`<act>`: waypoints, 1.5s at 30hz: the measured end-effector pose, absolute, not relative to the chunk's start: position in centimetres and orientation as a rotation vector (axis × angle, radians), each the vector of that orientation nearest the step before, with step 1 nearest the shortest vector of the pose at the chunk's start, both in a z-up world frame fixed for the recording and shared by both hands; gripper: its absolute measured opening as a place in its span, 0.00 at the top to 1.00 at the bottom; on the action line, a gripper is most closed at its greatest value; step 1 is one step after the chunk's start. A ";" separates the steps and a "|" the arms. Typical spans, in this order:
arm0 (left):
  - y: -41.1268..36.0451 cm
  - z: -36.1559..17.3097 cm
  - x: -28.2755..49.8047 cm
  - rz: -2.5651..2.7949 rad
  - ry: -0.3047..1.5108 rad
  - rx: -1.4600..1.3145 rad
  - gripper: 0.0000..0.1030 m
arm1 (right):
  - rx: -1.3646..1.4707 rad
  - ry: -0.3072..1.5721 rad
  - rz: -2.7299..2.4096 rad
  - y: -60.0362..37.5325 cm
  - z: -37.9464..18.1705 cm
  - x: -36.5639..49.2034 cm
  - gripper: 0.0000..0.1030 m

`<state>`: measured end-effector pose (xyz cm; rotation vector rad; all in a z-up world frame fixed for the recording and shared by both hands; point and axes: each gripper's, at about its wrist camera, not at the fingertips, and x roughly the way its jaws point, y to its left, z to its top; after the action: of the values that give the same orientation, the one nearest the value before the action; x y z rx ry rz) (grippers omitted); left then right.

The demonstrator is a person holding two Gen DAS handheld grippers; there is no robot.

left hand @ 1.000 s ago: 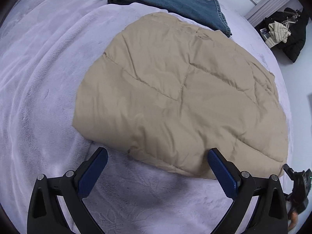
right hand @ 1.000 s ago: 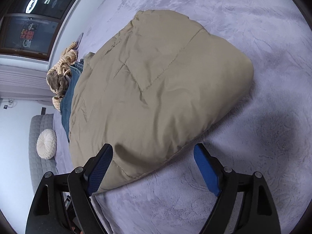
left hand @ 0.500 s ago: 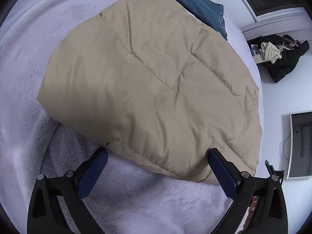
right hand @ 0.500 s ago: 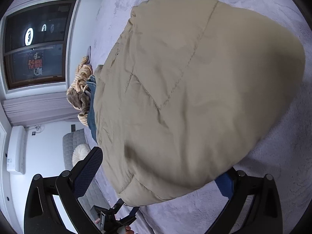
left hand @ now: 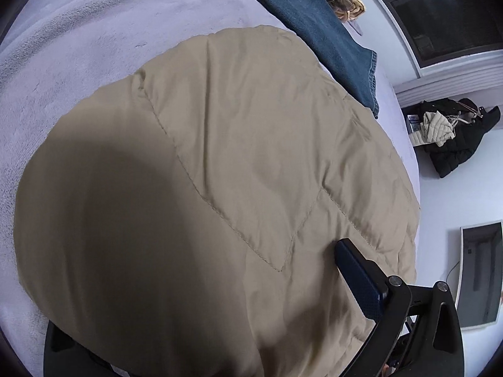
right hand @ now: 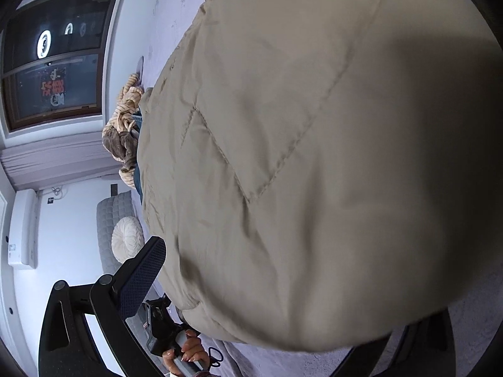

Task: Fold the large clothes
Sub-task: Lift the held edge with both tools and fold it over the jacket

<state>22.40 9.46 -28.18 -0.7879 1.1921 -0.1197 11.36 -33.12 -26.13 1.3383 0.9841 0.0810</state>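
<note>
Nearer now, perhaps straddling: puffy quilted coat (left hand: 220,172).

Soft, even daylight fills both views; a broad dark shadow falls on the beige quilted coat (left hand: 220,172) (nearest the lens); fisheye bending warps the dark-rimmed edges; close fabric looks perhaps slightly blurred.

Both grippers are now much closer to the beige padded garment (left hand: 220,188) — its near edge lies between the wide-open jaws of each, one finger (left hand: 358,279) over it, the other underneath.
</note>
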 end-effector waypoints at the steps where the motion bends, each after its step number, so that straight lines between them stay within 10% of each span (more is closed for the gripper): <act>1: 9.7 -28.1 22.3 -0.117 1.188 -0.781 0.10 | 1.335 0.992 0.076 -33.0 -26.2 11.6 0.00; 5: 10.2 -27.5 22.4 -0.149 1.143 -0.794 0.62 | 1.355 0.987 0.054 -32.8 -25.9 11.6 0.03; 8: 10.4 -26.5 22.2 -0.172 1.106 -0.777 0.74 | 1.397 0.992 0.056 -32.9 -26.0 11.2 0.32; 10: 10.2 -25.6 22.2 -0.183 1.090 -0.727 0.76 | 1.392 0.983 0.048 -33.0 -25.7 11.0 0.56; 16: 8.3 -21.3 21.5 -0.244 1.014 -0.471 0.78 | 1.309 0.934 0.037 -32.2 -23.1 9.9 0.75; 45: 12.5 -20.9 -6.3 -0.168 1.248 -0.363 0.74 | 1.233 1.181 0.039 -29.0 -20.5 -10.8 0.69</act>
<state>-6.25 12.53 -20.91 -0.3631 1.2476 -0.1683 -10.80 -28.96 -20.54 1.2334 1.1805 0.0392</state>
